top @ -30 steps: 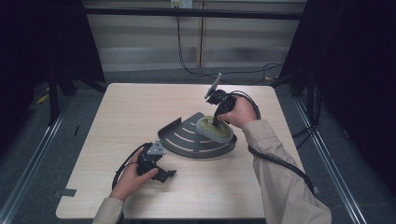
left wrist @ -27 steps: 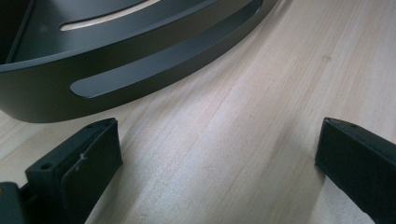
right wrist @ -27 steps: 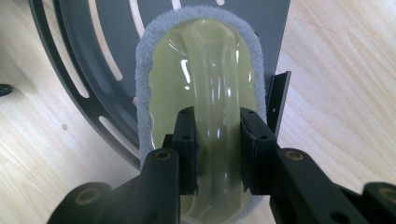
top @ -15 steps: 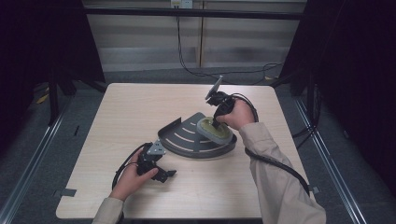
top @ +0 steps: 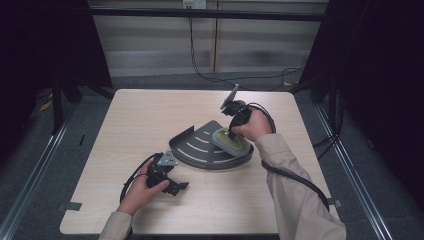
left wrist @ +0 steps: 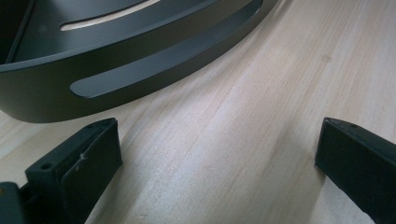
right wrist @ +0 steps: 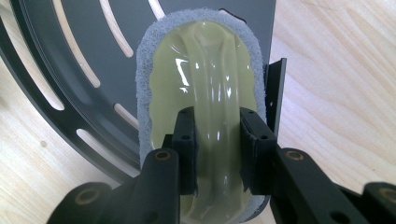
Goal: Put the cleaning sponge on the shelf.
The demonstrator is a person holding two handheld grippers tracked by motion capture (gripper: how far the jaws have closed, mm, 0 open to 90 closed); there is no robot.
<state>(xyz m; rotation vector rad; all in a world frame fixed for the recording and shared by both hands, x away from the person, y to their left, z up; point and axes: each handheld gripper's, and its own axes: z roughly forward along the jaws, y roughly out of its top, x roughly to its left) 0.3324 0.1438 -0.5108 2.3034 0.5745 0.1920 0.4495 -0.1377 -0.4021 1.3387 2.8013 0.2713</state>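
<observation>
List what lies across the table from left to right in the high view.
Left gripper, black, jaws open, resting on the pale wooden table → dark grey quarter-round slotted corner shelf → grey scrubbing pad with a yellow-green plastic grip, lying in the shelf → right gripper, shut on that grip.

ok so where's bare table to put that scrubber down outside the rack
Free: the far-left table beyond the corner rack, and the near edge between the sleeves. Crowded: the rack's right end, where the right gripper grips the scrubber, and near-left by the open left gripper.
</observation>
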